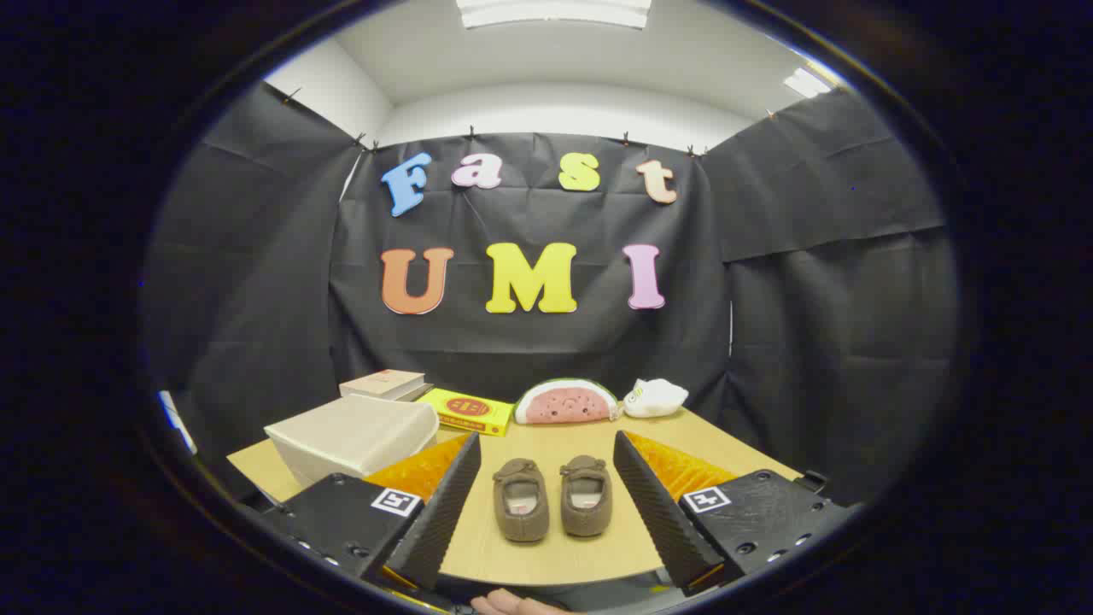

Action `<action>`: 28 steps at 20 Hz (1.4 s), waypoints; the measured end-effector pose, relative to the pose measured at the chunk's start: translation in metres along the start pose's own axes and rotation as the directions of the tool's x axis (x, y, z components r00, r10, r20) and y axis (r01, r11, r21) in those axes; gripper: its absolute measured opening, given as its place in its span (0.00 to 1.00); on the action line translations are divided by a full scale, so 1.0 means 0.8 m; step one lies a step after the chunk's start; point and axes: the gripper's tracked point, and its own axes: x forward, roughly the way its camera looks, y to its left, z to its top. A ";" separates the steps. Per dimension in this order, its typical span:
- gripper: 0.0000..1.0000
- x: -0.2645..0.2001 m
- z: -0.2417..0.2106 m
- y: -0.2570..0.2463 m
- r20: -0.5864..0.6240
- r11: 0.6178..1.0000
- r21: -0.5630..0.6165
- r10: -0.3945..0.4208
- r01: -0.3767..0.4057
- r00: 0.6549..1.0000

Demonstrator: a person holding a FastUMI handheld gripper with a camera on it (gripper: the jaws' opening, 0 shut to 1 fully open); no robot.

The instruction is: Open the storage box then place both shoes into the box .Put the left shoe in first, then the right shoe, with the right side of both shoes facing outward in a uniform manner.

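Two small brown slip-on shoes stand side by side on the wooden table (546, 559), toes pointing away from me: the left shoe (521, 500) and the right shoe (586, 495). They lie between and just ahead of my fingers. My gripper (546, 504) is open, held above the near part of the table, with nothing between the fingers. The storage box (354, 440), pale and translucent with its lid closed, sits on the table beyond my left finger.
Behind the box lie a tan book (384, 384) and a yellow flat box (470, 412). A watermelon-slice plush (565, 403) and a white plush (654, 398) rest at the table's far edge. A hand (512, 605) shows below the near edge.
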 end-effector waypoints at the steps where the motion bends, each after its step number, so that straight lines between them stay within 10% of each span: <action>1: 0.95 0.001 -0.003 0.004 -0.002 1.000 0.004 0.009 -0.009 1.000; 20: 0.95 0.045 -0.033 0.000 -0.045 0.997 0.051 0.052 -0.050 0.998; 28: 0.95 0.154 -0.062 0.066 -0.148 0.943 0.200 0.297 -0.265 0.943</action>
